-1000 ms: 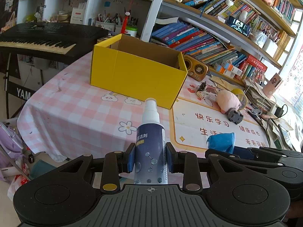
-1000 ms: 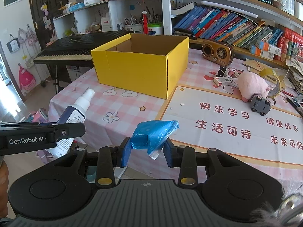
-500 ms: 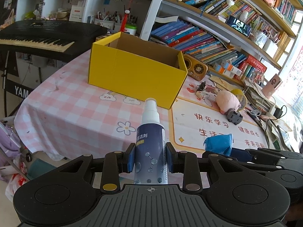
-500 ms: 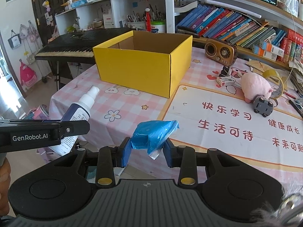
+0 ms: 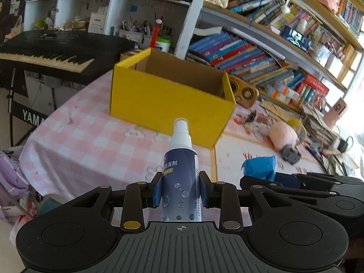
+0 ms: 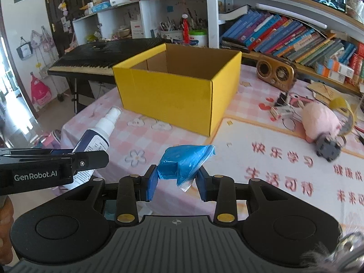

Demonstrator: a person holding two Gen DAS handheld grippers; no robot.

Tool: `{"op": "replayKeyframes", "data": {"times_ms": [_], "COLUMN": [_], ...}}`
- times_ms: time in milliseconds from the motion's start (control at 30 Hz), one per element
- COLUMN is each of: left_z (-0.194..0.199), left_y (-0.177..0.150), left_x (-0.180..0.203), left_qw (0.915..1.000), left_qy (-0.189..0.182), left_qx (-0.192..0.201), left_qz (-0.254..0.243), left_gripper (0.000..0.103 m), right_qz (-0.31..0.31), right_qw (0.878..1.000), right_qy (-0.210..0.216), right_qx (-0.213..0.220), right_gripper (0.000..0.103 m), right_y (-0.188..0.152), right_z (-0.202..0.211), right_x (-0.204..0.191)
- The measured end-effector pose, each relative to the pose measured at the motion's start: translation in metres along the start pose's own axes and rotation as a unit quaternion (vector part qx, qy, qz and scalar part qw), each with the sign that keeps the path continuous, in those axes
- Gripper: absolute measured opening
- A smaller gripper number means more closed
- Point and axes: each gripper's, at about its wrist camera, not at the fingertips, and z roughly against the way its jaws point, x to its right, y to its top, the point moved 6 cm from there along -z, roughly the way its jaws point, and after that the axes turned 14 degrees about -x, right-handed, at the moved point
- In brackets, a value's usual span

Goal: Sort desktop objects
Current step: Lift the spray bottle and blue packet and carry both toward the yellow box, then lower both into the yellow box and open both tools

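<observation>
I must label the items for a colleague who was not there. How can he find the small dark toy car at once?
Start at the yellow box on the pink checked tablecloth and look right, past the wooden radio. A pink plush toy lies there; the toy car touches its near side, the only dark grey, wheeled thing there.

Bright daylight, apparently from a blown-out right side, with motion-blurred table clutter and fisheye-bent shelves at the edges.
</observation>
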Motion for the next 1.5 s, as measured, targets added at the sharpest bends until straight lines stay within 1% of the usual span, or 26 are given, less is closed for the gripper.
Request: {"op": "replayKeyframes", "data": {"times_ms": [200,367,467,567,667,767,833,900,1067,1200,1300,1333,1400,1500], "left_z": [0.003,0.003,-0.001,-0.013,-0.031,-0.052,-0.067,-0.083,-0.123,-0.157,-0.178,-0.182,-0.188,-0.194], "left_y": [0.043,0.090,0.117,0.143,0.164,0.182,0.193,0.204,0.222,0.224,0.222,0.222,0.222,0.218], "left_x": [-0.002,0.003,0.006,0.008,0.011,0.012,0.013,0.014,0.007,0.006,0.003,0.001,-0.002,-0.003], "left_qw": [0.9991,0.9969,0.9958,0.9959,0.9965,0.9977,0.9984,0.9982,0.9972,0.9934,0.9901,0.9896,0.9896,0.9883], "left_qy": [0.008,0.012,0.009,0.009,0.024,0.028,0.028,0.037,0.058,0.073,0.079,0.084,0.085,0.086], "left_qx": [0.041,0.077,0.091,0.090,0.079,0.060,0.041,0.022,-0.024,-0.071,-0.105,-0.110,-0.114,-0.124], "left_qz": [0.012,0.010,0.012,0.008,-0.006,-0.014,-0.027,-0.041,-0.041,-0.053,-0.049,-0.040,-0.024,-0.021], "left_gripper": [0.031,0.031,0.031,0.031,0.031,0.031,0.031,0.031,0.031,0.031,0.031,0.031,0.031,0.031], "right_qz": [0.007,0.023,0.039,0.063,0.090,0.143,0.170,0.194,0.249,0.295,0.324,0.335,0.365,0.395], "right_qw": [0.999,0.997,0.995,0.994,0.992,0.986,0.983,0.979,0.966,0.949,0.937,0.933,0.920,0.904], "right_qy": [0.016,0.026,0.033,0.037,0.049,0.043,0.045,0.052,0.057,0.055,0.049,0.044,0.029,0.015], "right_qx": [0.035,0.075,0.083,0.084,0.074,0.070,0.057,0.035,-0.043,-0.096,-0.122,-0.125,-0.138,-0.166], "right_gripper": [0.033,0.033,0.033,0.033,0.033,0.033,0.033,0.033,0.033,0.034,0.034,0.034,0.034,0.034], "right_y": [0.049,0.101,0.130,0.154,0.176,0.192,0.202,0.212,0.224,0.226,0.225,0.224,0.221,0.216], "right_z": [-0.001,0.001,-0.004,-0.016,-0.033,-0.047,-0.061,-0.077,-0.125,-0.156,-0.173,-0.177,-0.186,-0.201], "right_x": [0.010,0.023,0.032,0.039,0.044,0.044,0.045,0.046,0.047,0.045,0.044,0.044,0.044,0.047]}}
